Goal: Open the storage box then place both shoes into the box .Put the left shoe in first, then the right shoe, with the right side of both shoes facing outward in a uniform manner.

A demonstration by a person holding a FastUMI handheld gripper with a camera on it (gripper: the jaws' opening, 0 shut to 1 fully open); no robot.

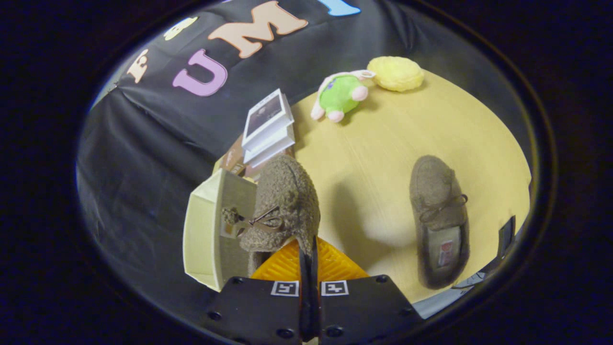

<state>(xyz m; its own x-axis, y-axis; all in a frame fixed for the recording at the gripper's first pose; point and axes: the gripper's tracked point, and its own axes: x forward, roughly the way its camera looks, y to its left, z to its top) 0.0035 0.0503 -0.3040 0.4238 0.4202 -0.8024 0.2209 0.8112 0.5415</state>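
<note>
Holding a brown fleece shoe (287,206) by a thin edge, the gripper (309,254) has its orange fingers (282,263) nearly closed on it, just beside the open storage box (210,230). The shoe may slip or catch the box wall (my guess). The second shoe (439,215) lies well apart on the table (383,143); stacked books (268,127), a plush toy (341,95) and a yellow cushion (395,73) lie beyond.

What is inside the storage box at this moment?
The storage box stands open, and its visible interior looks bare. The held shoe, pinched by the jaws of the gripper, hangs before its opening and covers part of the inside. The second shoe lies on the table.
</note>
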